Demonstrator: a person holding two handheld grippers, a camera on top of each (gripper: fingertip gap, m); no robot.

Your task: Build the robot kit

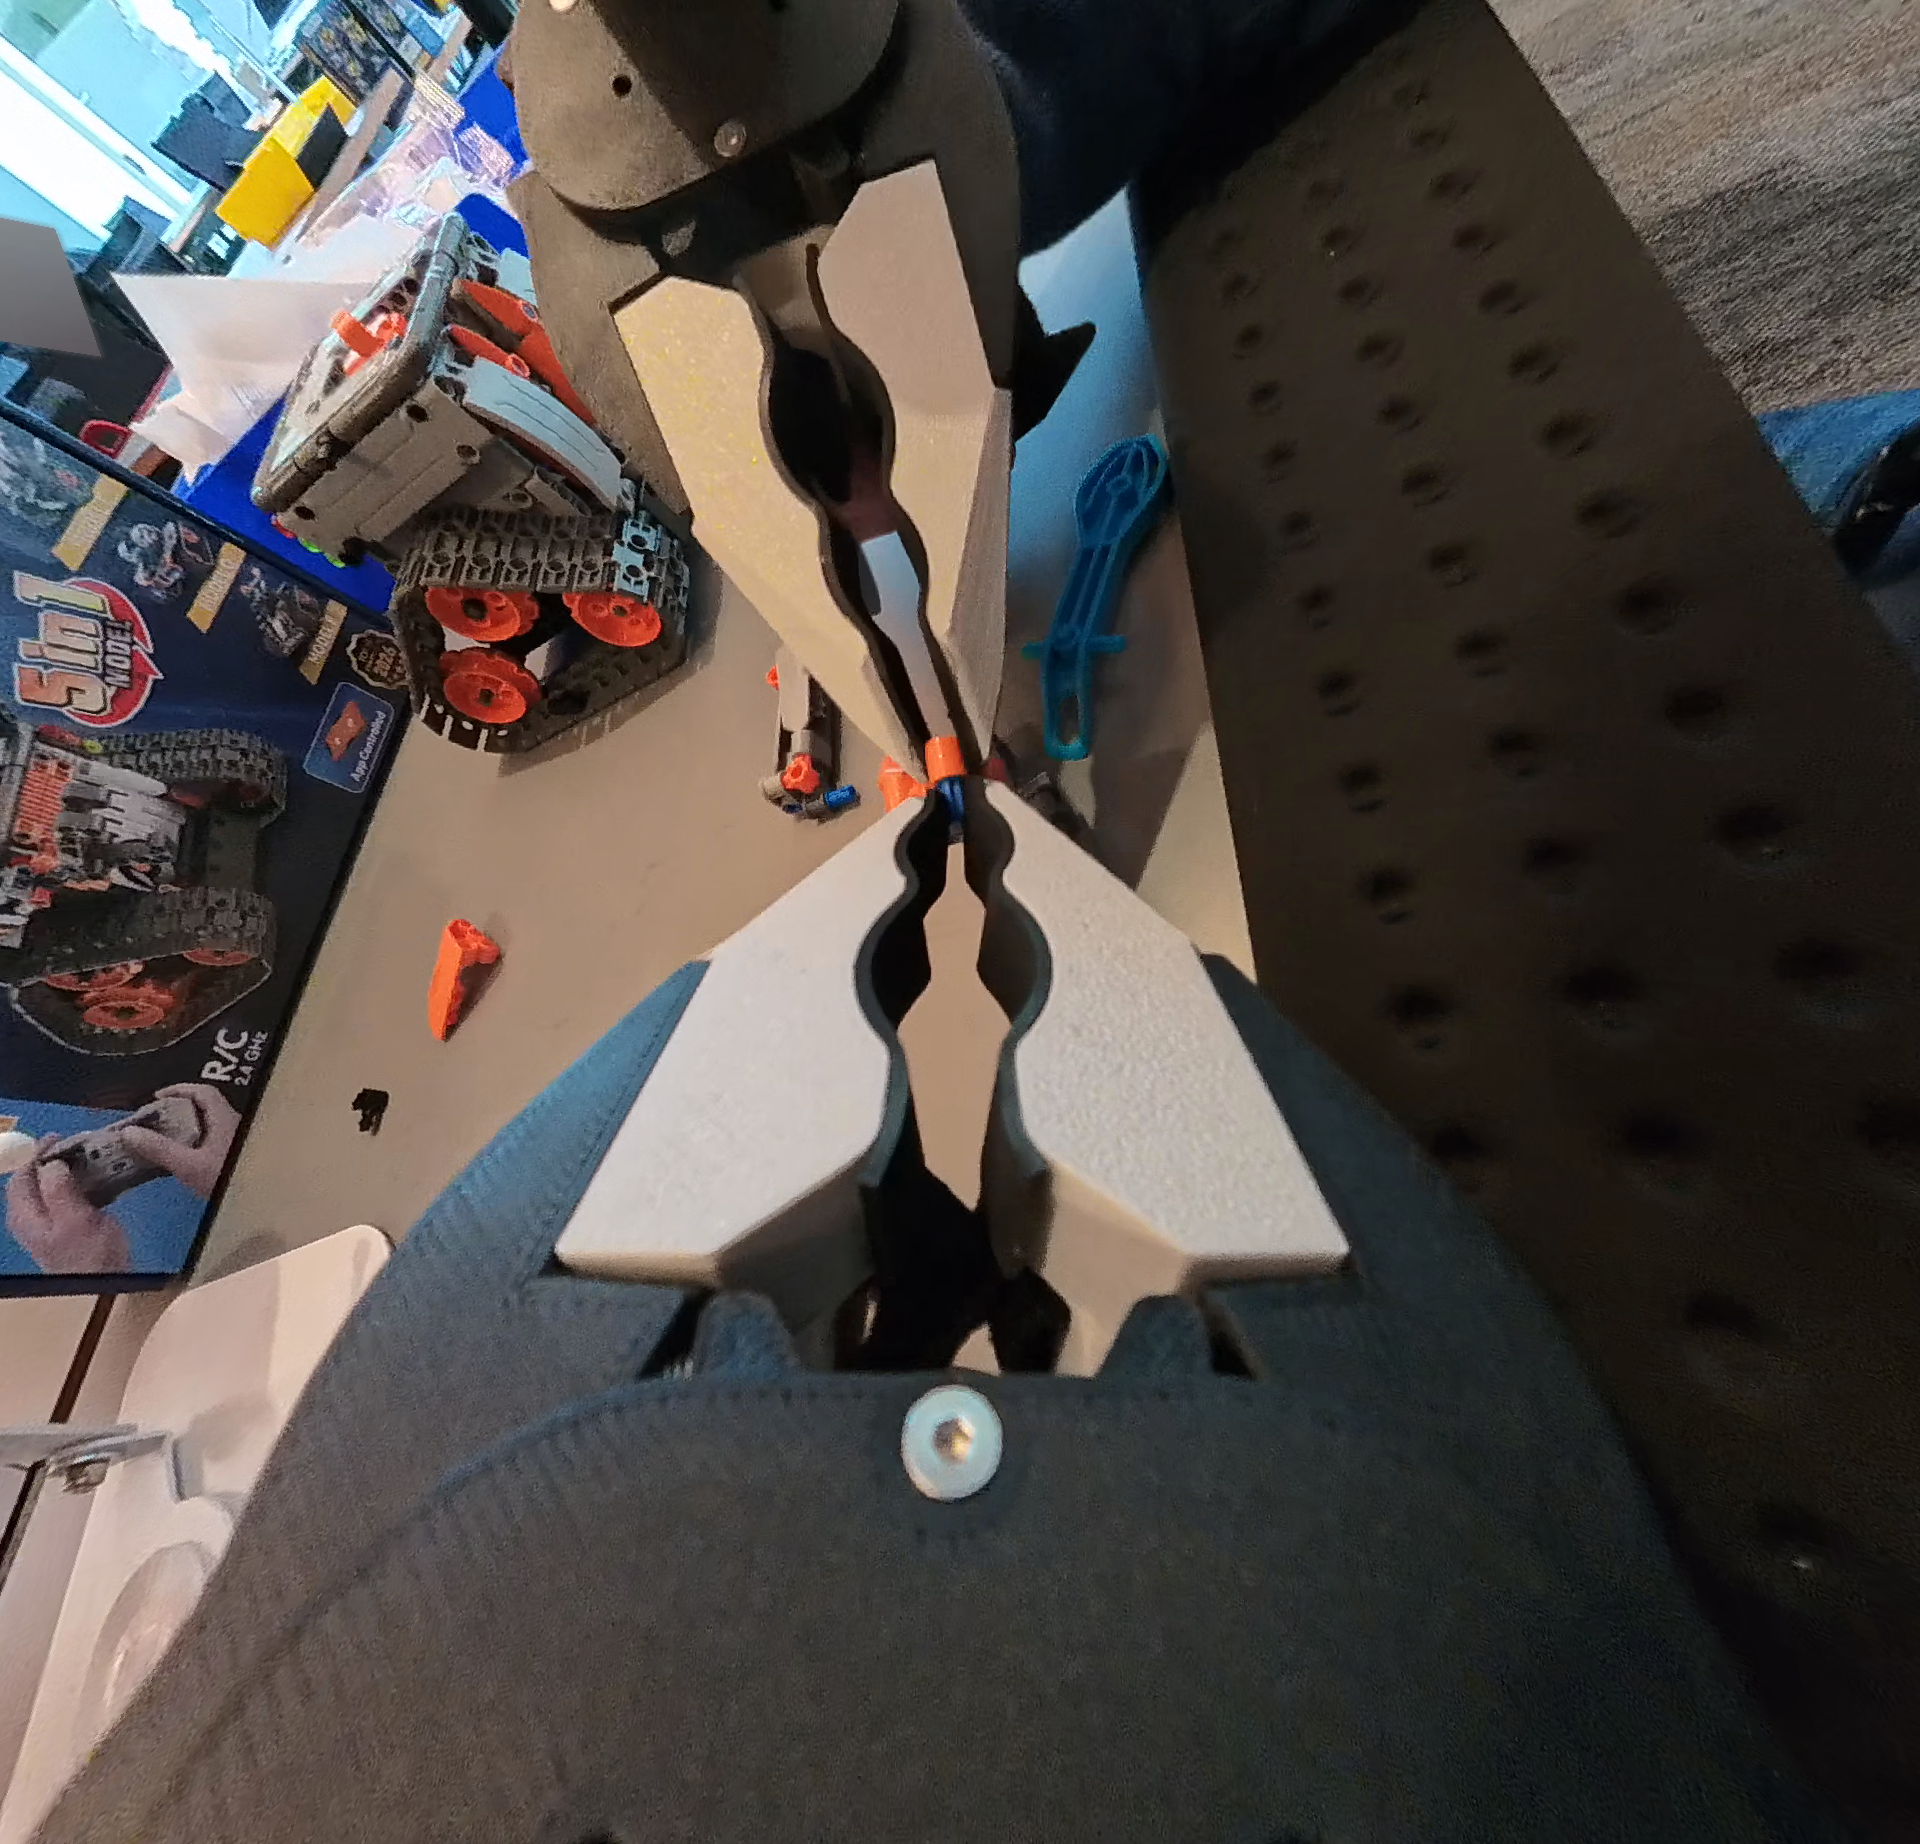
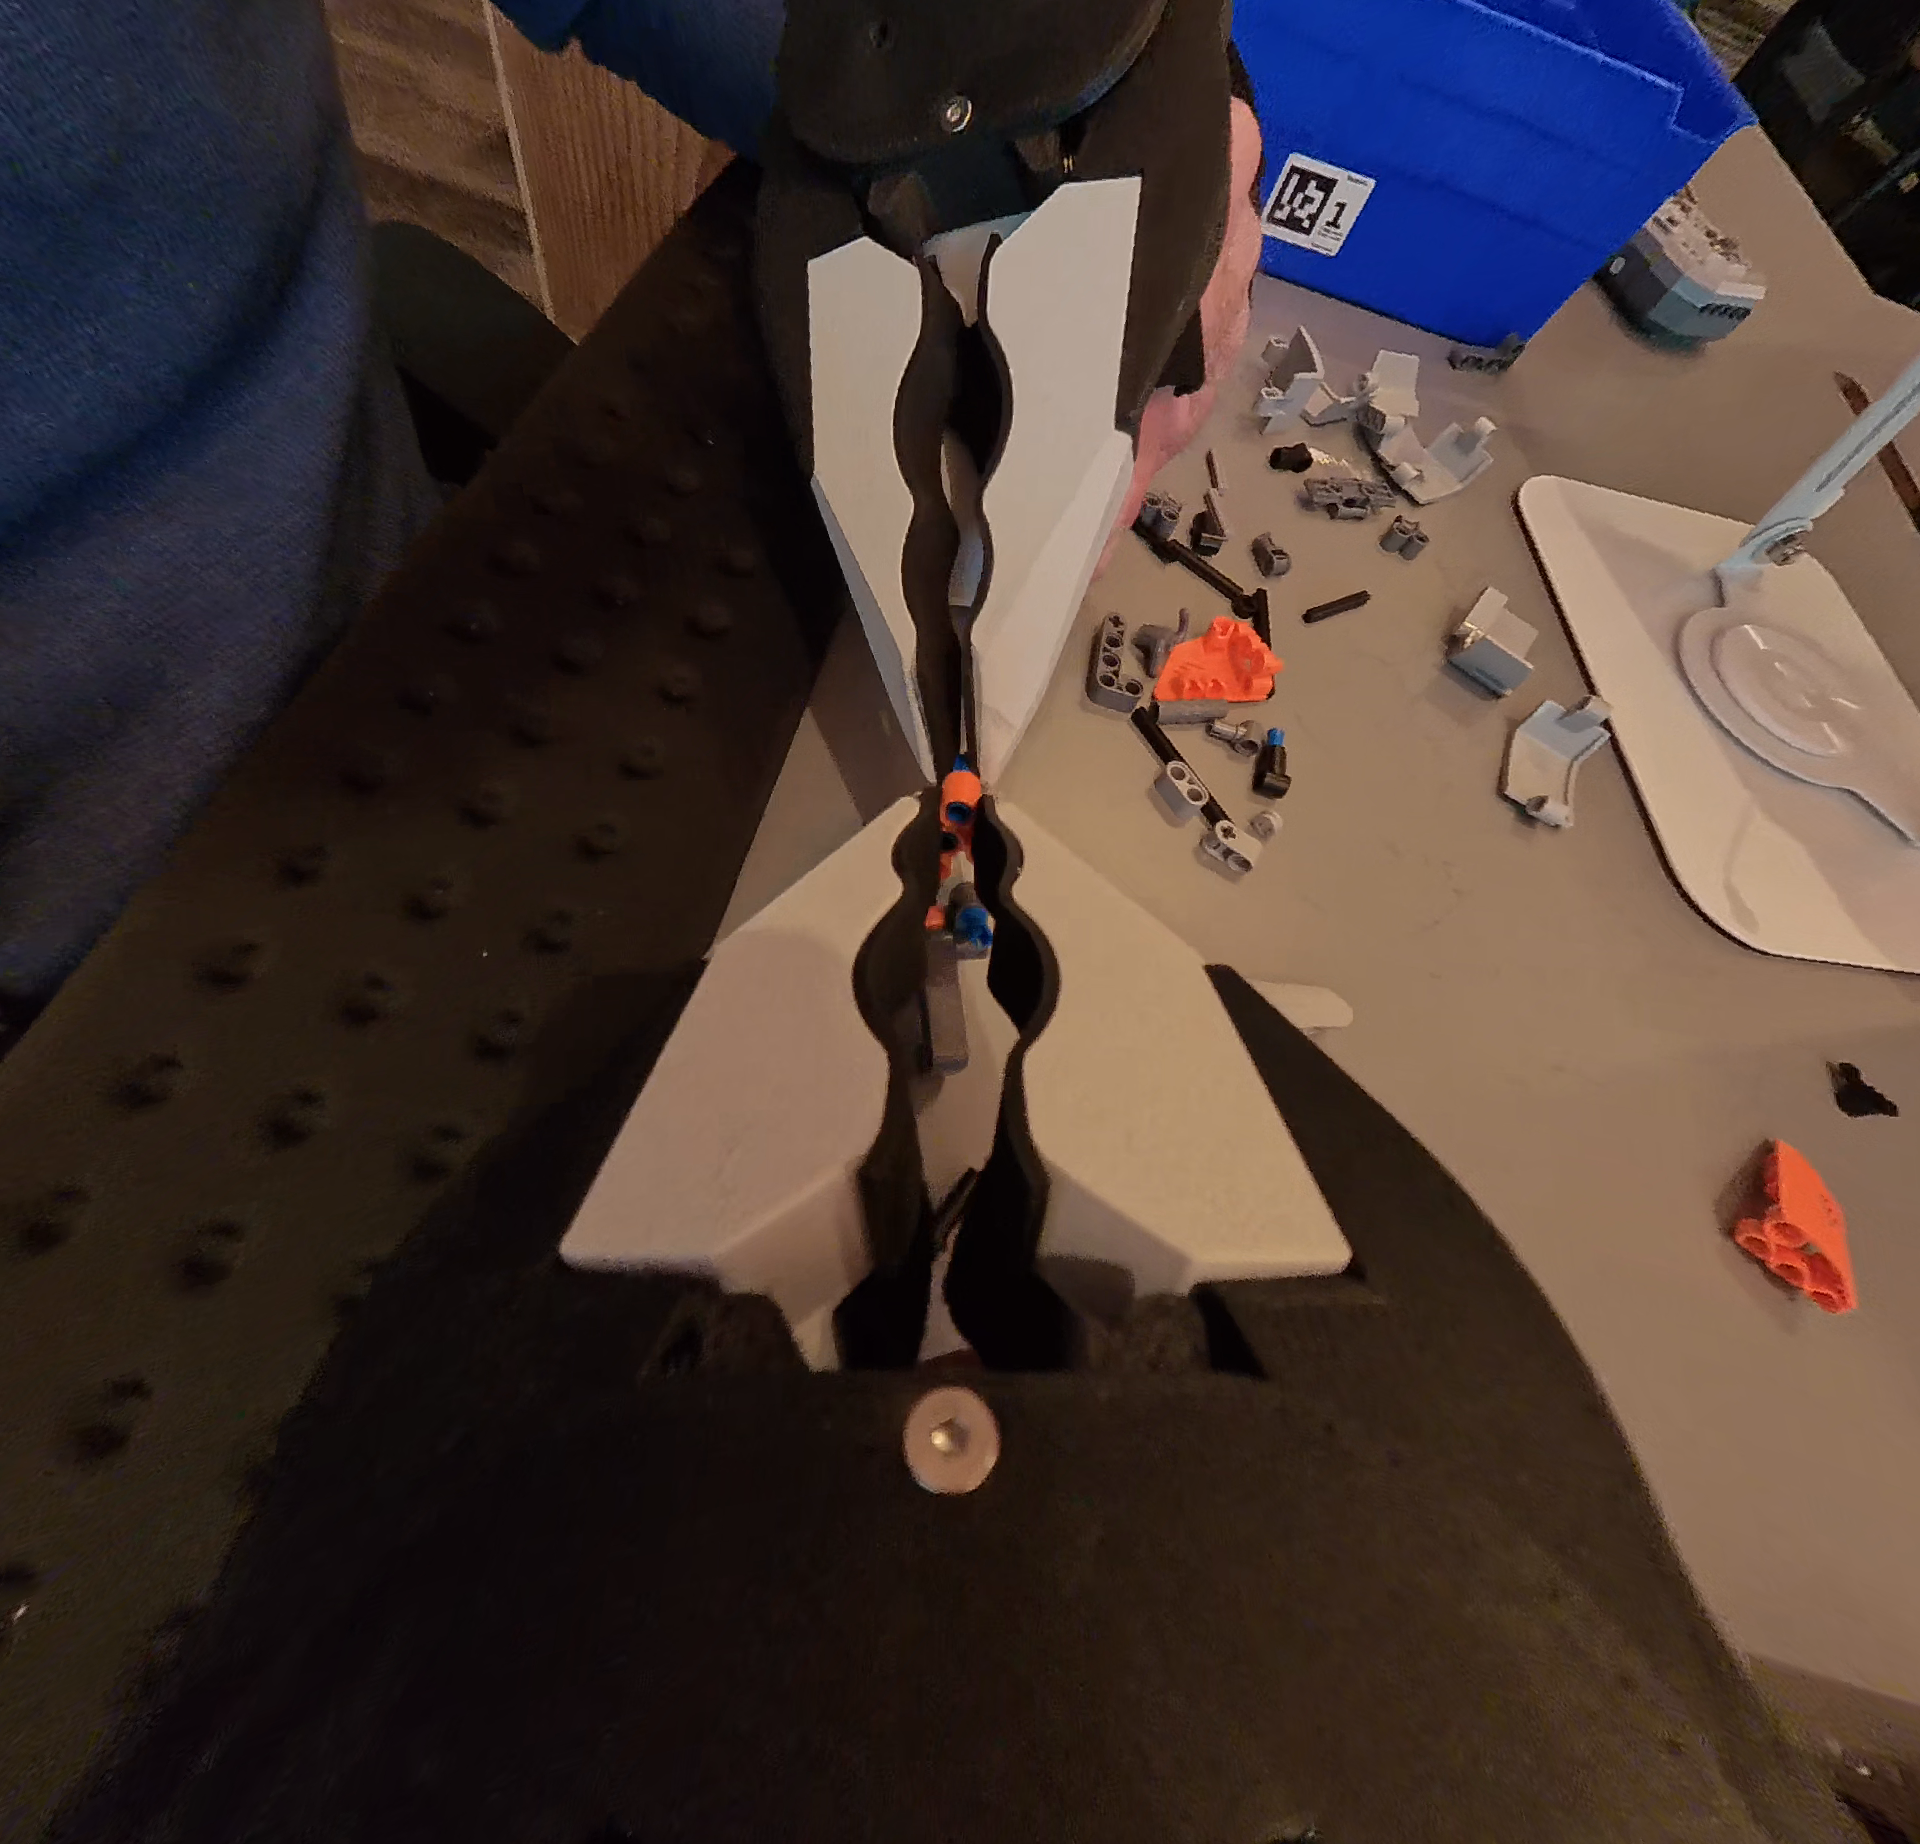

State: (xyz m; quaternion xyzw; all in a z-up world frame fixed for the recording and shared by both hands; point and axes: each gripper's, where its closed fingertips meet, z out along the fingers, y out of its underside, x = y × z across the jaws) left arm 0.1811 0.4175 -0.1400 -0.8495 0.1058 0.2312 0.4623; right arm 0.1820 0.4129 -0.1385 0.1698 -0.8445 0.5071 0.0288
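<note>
Slippage looks the main risk: left gripper (image 1: pixel 954 807) and right gripper (image 2: pixel 961 797) meet tip to tip at frame centre, both clamped on 1 small orange-and-blue pin assembly (image 2: pixel 958 807) above the tabletop (image 2: pixel 1455 1015); any twist could pop it loose.

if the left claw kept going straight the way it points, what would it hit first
Most likely the right claw, tip to tip with the left claw; only a small orange and blue piece sits between them.
</note>
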